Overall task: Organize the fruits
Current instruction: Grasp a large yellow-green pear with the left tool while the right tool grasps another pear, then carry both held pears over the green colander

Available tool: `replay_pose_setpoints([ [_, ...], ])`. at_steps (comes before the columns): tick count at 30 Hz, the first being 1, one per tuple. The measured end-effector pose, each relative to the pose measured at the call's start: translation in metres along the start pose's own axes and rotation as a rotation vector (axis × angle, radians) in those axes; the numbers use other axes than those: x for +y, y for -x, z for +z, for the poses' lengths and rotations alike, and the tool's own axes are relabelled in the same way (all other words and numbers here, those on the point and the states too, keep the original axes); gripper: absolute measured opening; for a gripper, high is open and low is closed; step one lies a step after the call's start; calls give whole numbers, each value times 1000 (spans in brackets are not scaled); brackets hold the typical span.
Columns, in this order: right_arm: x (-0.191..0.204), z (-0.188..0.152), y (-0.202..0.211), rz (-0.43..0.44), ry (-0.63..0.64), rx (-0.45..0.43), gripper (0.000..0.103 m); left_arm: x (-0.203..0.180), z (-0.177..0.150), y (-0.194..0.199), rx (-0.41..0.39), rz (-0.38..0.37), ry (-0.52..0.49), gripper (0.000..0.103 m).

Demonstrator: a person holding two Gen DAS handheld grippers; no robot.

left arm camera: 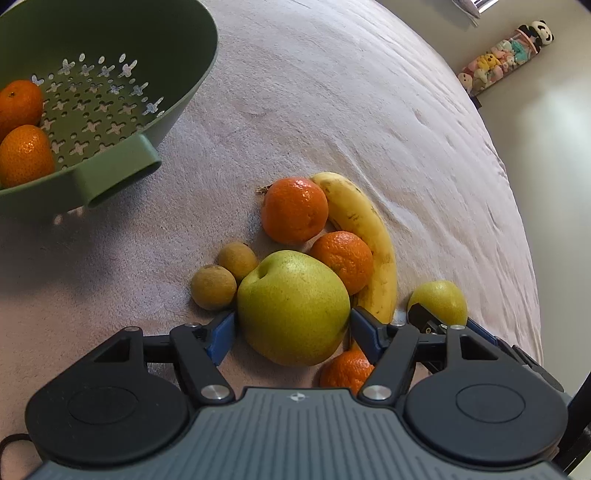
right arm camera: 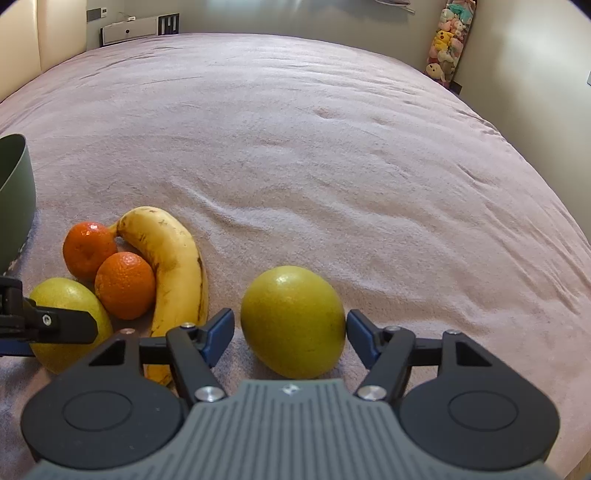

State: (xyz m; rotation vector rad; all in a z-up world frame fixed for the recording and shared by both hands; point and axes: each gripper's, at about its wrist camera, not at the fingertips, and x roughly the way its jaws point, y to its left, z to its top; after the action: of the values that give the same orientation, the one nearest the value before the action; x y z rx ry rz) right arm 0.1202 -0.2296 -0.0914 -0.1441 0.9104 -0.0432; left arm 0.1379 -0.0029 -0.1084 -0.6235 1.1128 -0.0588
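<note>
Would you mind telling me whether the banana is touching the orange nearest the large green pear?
Touching: the left wrist view shows the orange pressed against the banana with no gap.

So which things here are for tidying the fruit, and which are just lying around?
For the job:
- green colander, two oranges already inside
- two green pears, one between each gripper's open fingers
- banana
- loose oranges
- two small brown fruits

Just lying about:
- pink blanket
- hanging stuffed toys
- white box by the far wall
</note>
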Motion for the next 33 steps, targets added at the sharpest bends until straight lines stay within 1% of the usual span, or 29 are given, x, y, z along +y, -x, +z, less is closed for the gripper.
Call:
replay_pose_setpoints([
  [6, -3, -2, -6, -5, -12, 6, 62, 2, 0, -3, -7, -10, 1, 77],
  [20, -10, -1, 2, 9, -48, -2, 61, -2, -1, 6, -18, 2, -50, 76],
  [26, -6, 1, 13, 23, -39, -32, 61, -1, -3, 16, -23, 14, -55, 76],
  [33, 3, 3, 28, 52, -16, -68, 61, -10, -5, 35, -58, -16, -97, 76],
])
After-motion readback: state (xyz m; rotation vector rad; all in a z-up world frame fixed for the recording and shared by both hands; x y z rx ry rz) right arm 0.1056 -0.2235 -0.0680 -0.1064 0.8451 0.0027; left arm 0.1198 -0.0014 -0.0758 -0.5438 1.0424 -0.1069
